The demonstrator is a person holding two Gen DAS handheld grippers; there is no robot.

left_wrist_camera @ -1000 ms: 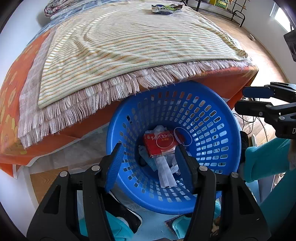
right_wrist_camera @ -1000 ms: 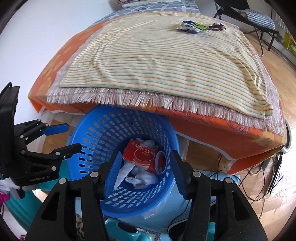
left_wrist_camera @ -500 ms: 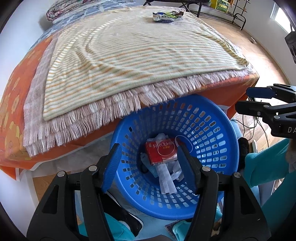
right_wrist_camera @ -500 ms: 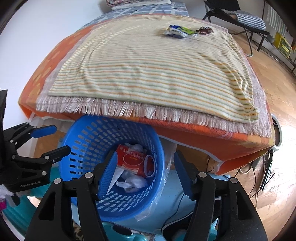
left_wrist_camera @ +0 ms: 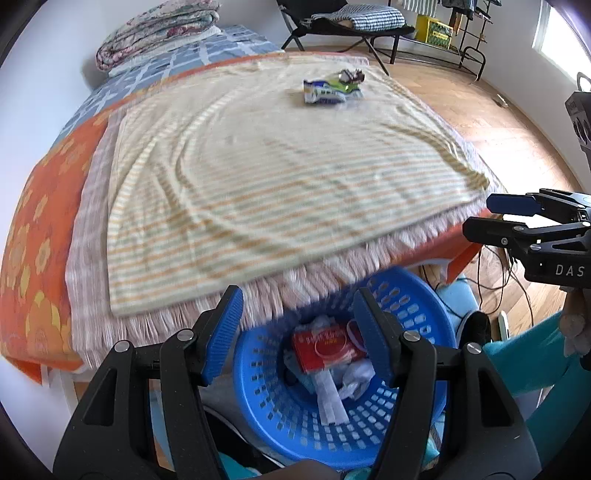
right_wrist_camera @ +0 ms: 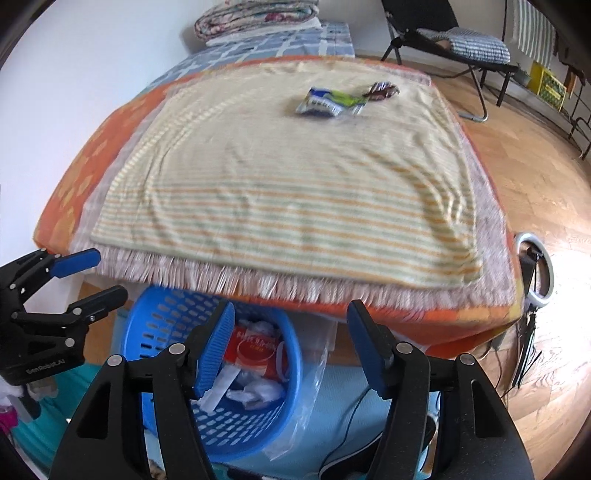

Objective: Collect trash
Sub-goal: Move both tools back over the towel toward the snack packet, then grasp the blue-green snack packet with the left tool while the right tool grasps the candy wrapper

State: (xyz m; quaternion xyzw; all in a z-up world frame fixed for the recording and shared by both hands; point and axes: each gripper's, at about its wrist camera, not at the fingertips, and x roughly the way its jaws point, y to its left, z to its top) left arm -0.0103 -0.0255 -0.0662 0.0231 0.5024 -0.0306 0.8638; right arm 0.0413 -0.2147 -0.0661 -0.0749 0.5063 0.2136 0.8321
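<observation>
A blue plastic basket (left_wrist_camera: pixel 417 306) (right_wrist_camera: pixel 162 314) stands on the floor at the near edge of the bed. It holds a red packet (left_wrist_camera: pixel 325 349) (right_wrist_camera: pixel 255 350) and white crumpled paper. Snack wrappers (left_wrist_camera: pixel 330 86) (right_wrist_camera: pixel 334 99) lie on the striped blanket at the far side of the bed. My left gripper (left_wrist_camera: pixel 299 336) is open and empty above the basket; it also shows in the right wrist view (right_wrist_camera: pixel 92 275). My right gripper (right_wrist_camera: pixel 290 345) is open and empty, beside the basket; it also shows in the left wrist view (left_wrist_camera: pixel 484 216).
The striped fringed blanket (left_wrist_camera: pixel 277 177) covers an orange bed cover. Folded quilts (left_wrist_camera: pixel 155 26) lie at the head of the bed. A folding chair (right_wrist_camera: pixel 454 44) stands beyond the bed on the wooden floor. Cables and a ring light (right_wrist_camera: pixel 535 266) lie right of the bed.
Both grippers have lifted and tilted up from the basket toward the bed top. The basket has slid lower in both views and the wrappers now appear closer.
</observation>
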